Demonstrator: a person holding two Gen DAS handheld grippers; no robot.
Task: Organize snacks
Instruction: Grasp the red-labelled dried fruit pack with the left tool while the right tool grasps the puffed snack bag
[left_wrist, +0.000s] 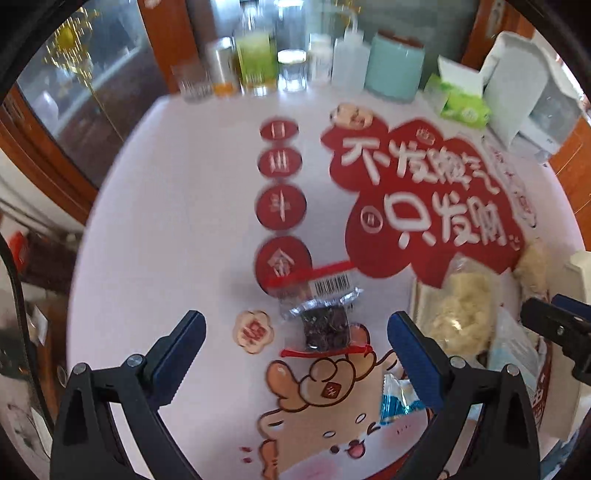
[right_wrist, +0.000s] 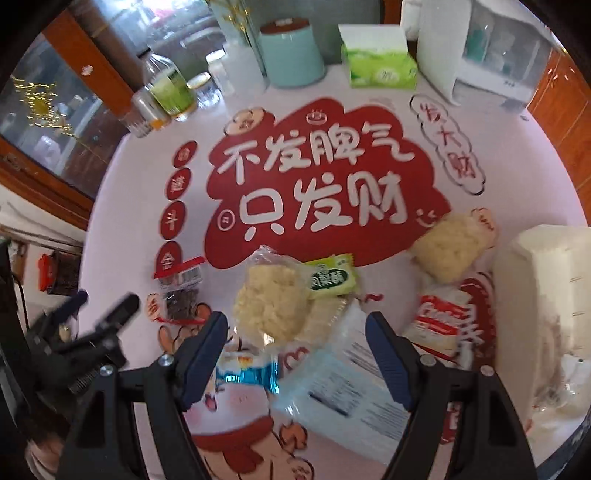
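My left gripper (left_wrist: 295, 325) hangs open above the table, pointing steeply down. A clear packet of dark snack (left_wrist: 325, 326) with red strips and a barcode lies on the cloth between and beyond its fingers, untouched. My right gripper (right_wrist: 297, 321) is open too, over a pile of packets: a pale crumbly snack bag (right_wrist: 271, 306), a green packet (right_wrist: 330, 278), a blue foil packet (right_wrist: 247, 369) and a white printed packet (right_wrist: 343, 380). A red-and-white packet (right_wrist: 439, 321) and a second pale bag (right_wrist: 448, 247) lie to the right. The left gripper (right_wrist: 105, 299) shows at that view's left edge.
A white container (right_wrist: 546, 295) stands at the right by the pile. Along the far edge are glasses, a green bottle (right_wrist: 170, 88), a teal canister (right_wrist: 291, 51), a green tissue box (right_wrist: 380, 66) and a white appliance (right_wrist: 480, 48). The table edge (left_wrist: 79, 280) drops off at the left.
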